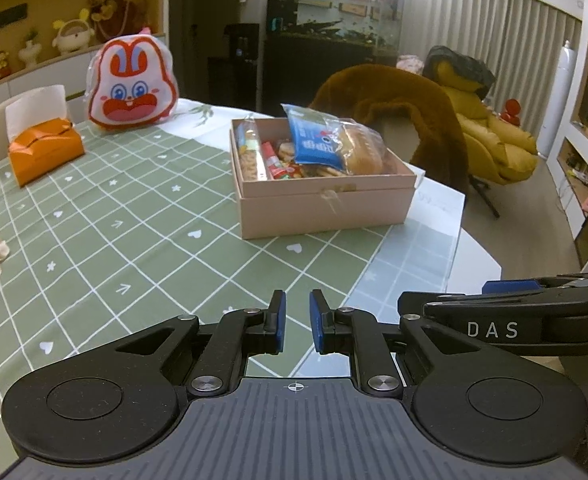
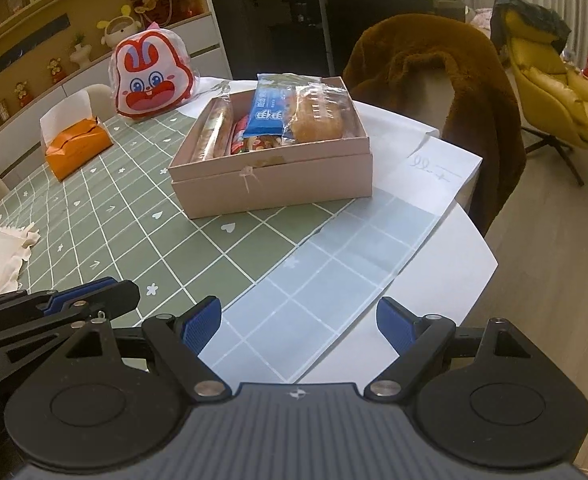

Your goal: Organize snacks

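Observation:
A pink cardboard box (image 1: pixel 326 208) (image 2: pixel 277 184) stands on the green checked tablecloth, full of snacks. A blue snack packet (image 1: pixel 314 136) (image 2: pixel 267 108) and a wrapped bread bun (image 1: pixel 362 148) (image 2: pixel 318 112) lie on top; a long cracker pack (image 2: pixel 213 128) lies along its left side. My left gripper (image 1: pixel 297 320) is nearly shut and empty, held above the cloth in front of the box. My right gripper (image 2: pixel 300 322) is open and empty, over the table's near right edge. Each gripper shows at the edge of the other's view.
A red-and-white rabbit bag (image 1: pixel 131 84) (image 2: pixel 153 76) and an orange tissue box (image 1: pixel 43 150) (image 2: pixel 77 146) stand at the far left. A chair draped in brown fur (image 1: pixel 406 120) (image 2: pixel 446 80) stands behind the box. White frilly cloth (image 2: pixel 9 248) lies at the left edge.

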{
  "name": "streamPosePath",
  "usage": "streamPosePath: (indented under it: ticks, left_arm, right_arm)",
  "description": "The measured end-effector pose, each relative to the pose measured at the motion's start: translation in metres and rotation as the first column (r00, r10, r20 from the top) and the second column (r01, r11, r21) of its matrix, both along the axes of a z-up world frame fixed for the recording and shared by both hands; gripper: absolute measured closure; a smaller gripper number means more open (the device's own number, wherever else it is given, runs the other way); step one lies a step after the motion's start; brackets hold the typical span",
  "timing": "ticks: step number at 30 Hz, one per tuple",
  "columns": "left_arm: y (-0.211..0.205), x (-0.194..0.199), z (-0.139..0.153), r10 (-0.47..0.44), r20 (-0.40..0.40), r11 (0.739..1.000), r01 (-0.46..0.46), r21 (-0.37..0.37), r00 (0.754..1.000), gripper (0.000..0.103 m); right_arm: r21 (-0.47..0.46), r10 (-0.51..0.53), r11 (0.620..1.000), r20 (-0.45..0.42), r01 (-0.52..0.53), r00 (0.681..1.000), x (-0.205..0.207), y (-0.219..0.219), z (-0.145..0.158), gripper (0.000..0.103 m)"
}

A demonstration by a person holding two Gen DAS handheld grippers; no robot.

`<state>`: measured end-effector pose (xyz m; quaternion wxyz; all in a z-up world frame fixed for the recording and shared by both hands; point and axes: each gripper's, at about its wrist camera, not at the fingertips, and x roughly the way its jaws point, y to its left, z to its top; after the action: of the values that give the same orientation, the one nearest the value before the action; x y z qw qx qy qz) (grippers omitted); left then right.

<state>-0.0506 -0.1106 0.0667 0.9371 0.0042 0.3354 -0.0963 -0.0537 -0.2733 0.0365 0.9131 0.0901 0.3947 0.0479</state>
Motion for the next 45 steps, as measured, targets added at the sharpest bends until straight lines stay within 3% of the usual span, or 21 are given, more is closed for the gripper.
streamPosePath:
  ticks: [45]
  left_arm:
    - [0.0015, 0.0011, -0.001, 0.006, -0.019, 0.999, -0.006, -0.035, 1.0, 0.086]
  right_arm:
    - [-0.02, 0.003, 1.0, -0.004, -0.004, 1.0, 0.001, -0.0018, -0.0003, 0.018]
